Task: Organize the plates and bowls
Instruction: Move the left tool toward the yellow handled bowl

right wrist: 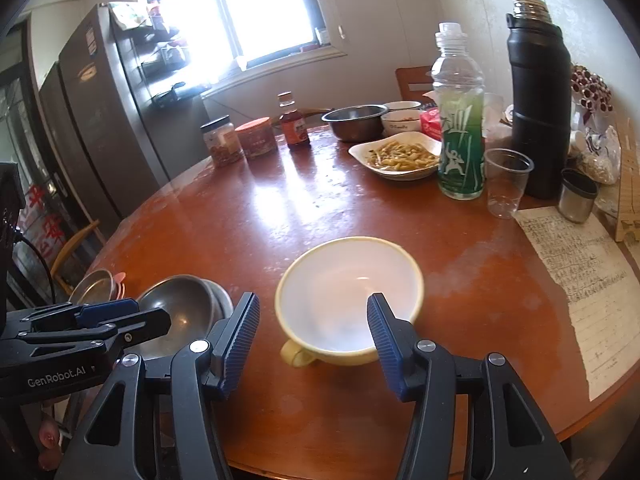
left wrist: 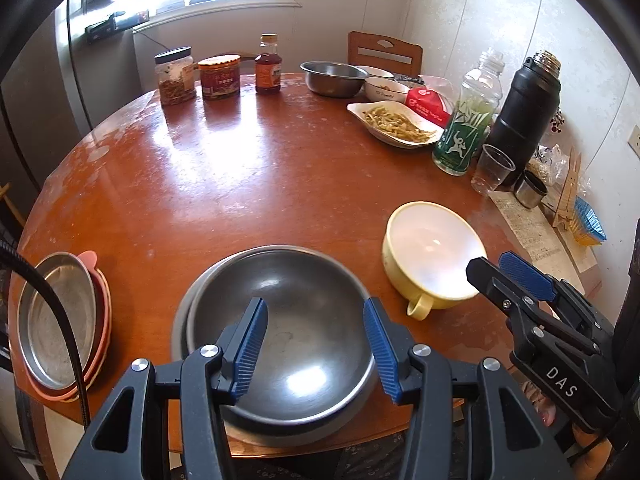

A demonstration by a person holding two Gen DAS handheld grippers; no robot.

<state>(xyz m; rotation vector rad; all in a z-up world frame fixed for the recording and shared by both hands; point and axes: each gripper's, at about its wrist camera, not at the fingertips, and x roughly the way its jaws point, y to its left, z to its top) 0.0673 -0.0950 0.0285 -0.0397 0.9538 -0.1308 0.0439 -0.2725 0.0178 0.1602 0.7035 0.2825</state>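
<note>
Bowls sit near the lower edge of the round wooden counter [left wrist: 248, 168]. In the left wrist view a dark metal bowl [left wrist: 280, 320] lies low in the centre of the frame, nested in a grey plate [left wrist: 180, 320] whose rim shows at its left. The left gripper [left wrist: 316, 344] hovers over this bowl with its jaws apart — nothing is between the blue pads, and they touch nothing. At the lower left of that frame, a steel dish [left wrist: 56, 316] rests in a pink plate [left wrist: 102, 320] at the counter's edge.

In the right wrist view a yellow bowl [right wrist: 348, 300] with a white inside and a small handle stands in the lower centre, well apart from the metal bowl. The right gripper [right wrist: 314, 340] is above its near rim, jaws apart and empty — whether the right pad touches the rim I cannot tell.

At the upper right of that frame stand a green bottle [right wrist: 460, 128], a black flask [right wrist: 540, 104] and a white dish of food [right wrist: 400, 154].
</note>
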